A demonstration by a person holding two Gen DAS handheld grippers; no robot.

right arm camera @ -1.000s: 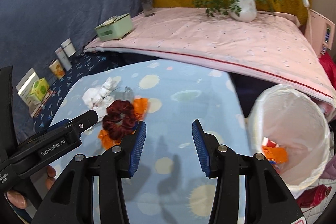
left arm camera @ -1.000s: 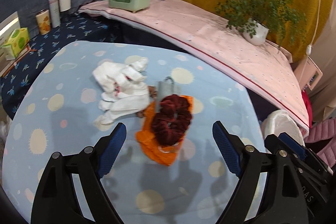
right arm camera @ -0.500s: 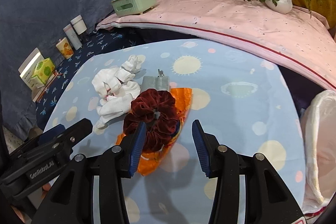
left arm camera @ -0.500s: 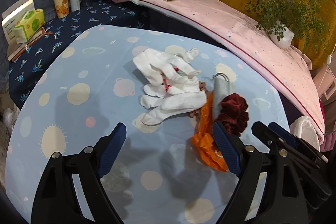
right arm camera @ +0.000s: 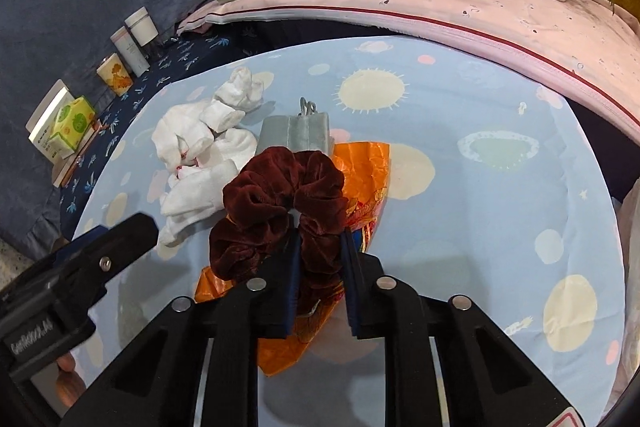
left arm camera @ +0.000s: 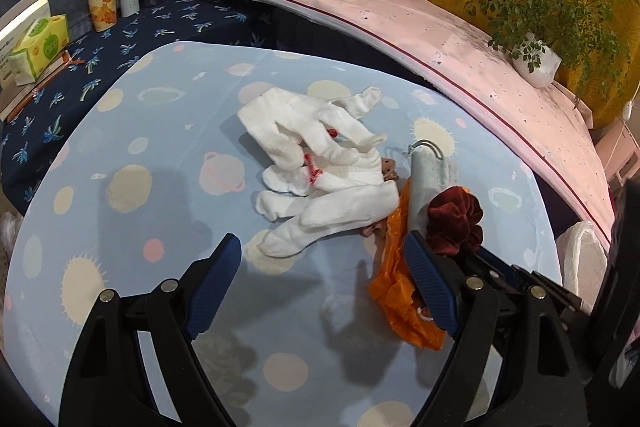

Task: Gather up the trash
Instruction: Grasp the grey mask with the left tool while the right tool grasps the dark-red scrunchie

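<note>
While the right gripper (right arm camera: pixel 319 259) pinches the near loop of the dark red scrunchie (right arm camera: pixel 276 207) between its blue pads, the orange wrapper (right arm camera: pixel 360 179) lies flat beneath that scrunchie on the pale blue table cover (right arm camera: pixel 480 211), partly under the fingers. Just beyond the scrunchie sits a grey folded pouch (right arm camera: pixel 296 135), and to its left a heap of white gloves (right arm camera: pixel 200 147). Hovering over the cover with jaws spread wide and nothing between them, the left gripper (left arm camera: pixel 324 291) has the gloves (left arm camera: pixel 320 163) ahead and the wrapper (left arm camera: pixel 396 287) beside its right finger
</note>
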